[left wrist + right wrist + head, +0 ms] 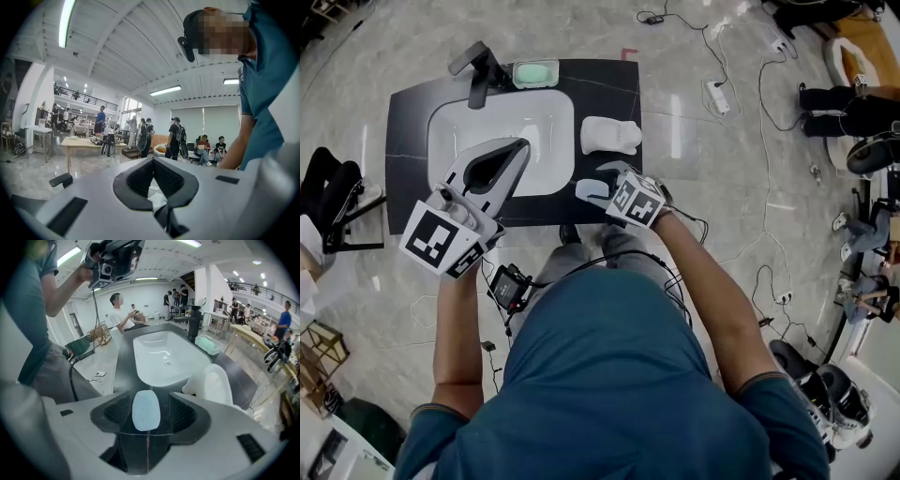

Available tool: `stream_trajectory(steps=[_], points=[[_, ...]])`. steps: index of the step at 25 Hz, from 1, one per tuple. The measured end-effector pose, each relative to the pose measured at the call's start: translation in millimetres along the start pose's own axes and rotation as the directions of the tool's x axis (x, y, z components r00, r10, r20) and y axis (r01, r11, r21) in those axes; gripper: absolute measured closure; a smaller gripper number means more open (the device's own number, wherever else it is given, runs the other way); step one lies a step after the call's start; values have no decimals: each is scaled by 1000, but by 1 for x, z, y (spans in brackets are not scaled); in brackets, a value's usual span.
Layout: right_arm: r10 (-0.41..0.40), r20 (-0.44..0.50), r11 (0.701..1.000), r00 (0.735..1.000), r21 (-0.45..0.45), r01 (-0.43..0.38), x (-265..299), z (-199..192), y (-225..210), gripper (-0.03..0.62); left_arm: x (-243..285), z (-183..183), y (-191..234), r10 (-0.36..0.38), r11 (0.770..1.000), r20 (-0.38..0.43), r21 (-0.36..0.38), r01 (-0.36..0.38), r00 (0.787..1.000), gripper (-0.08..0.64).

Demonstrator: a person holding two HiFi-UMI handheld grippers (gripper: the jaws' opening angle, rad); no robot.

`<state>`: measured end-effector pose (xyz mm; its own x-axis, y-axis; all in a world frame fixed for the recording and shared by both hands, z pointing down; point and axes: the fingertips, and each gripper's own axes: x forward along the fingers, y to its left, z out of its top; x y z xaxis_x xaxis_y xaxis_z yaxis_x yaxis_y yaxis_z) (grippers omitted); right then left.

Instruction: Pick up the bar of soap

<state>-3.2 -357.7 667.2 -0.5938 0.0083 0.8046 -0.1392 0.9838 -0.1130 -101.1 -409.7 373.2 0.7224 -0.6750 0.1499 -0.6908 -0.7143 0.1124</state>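
Note:
The pale blue bar of soap point(146, 410) lies flat on the black counter point(412, 122), just in front of the white sink point(511, 131). My right gripper point(150, 401) is open and low over the counter. Its two jaws stand on either side of the soap with a gap on each side. In the head view the soap point(588, 191) shows at the tips of the right gripper point(602, 187). My left gripper point(521, 147) is held up above the sink's front left, tilted toward the ceiling, shut on nothing. The left gripper point(152, 160) view shows only the hall.
A white moulded holder point(213, 385) stands right of the soap, close to the right jaw. A dark faucet point(478, 70) and a green soap dish point(534, 73) are at the sink's far side. Cables point(741, 103) lie on the floor; people stand around the hall.

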Motion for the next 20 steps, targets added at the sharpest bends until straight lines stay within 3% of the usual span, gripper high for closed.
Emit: stream_trajectory(steps=[4,7,10,13,17,20], points=[[-46,59,999,997,15,45,-21,16,-1,350,-1,6,-5,-8,1000,8,11,7,1000,557],[-90,166,995,982,47,83,-46,36,-2,499,-1,9,-9,-11,1000,11,20,11,1000,557],[-123,318,990,940,106,93,-83,68,-1,569,-1,11,-13,-15,1000,15,28,15,1000,557],[-147,484,982,863,179,67,-130,104,3,577,-3,15,-16,-19,999,19,34,18,1000,557],[-191,661,974,726,220,56,-200,144,10,577,-4,20,-21,-23,999,24,45,22,999,557],[-228,740,970,632,231,78,-249,167,16,577,-6,24,-25,-26,998,29,54,24,999,557]])
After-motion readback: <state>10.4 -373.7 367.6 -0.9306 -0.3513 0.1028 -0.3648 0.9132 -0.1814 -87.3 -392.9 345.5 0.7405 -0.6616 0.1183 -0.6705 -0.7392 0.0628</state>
